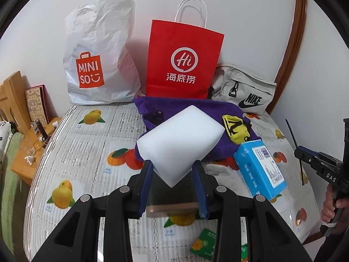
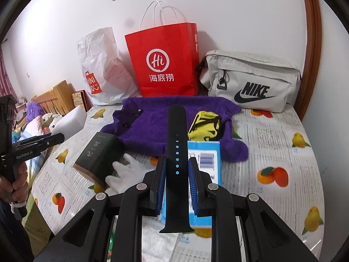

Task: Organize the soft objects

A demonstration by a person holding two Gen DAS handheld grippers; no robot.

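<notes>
While a white foam block [image 1: 181, 139] sits pinched between the blue ribbed pads of the left tool [image 1: 174, 170], the right tool [image 2: 177, 170] is clamped on a black, perforated watch strap [image 2: 177, 152] that stands upright between its pads; both are held above a tabletop [image 2: 283, 152] covered in a glossy fruit-print cloth. The block is smooth, soft-edged and pillow-shaped, bulging where the pads squeeze it. Beneath lies a rumpled purple fleece towel [image 2: 157, 126], fuzzy and spread flat, with a small yellow-and-black pouch [image 2: 205, 125] resting on it. A light blue carton [image 2: 205, 155] lies at the towel's near edge, and a white glove [image 2: 128, 172] lies beside a dark green box [image 2: 98, 155]. Against the wall stand three containers: a crinkled white Miniso plastic bag [image 1: 98, 54], a stiff red paper bag [image 1: 185, 59] with white cord handles, and a grey Nike fabric pouch [image 2: 250, 83], zipped; their contents cannot be seen.
</notes>
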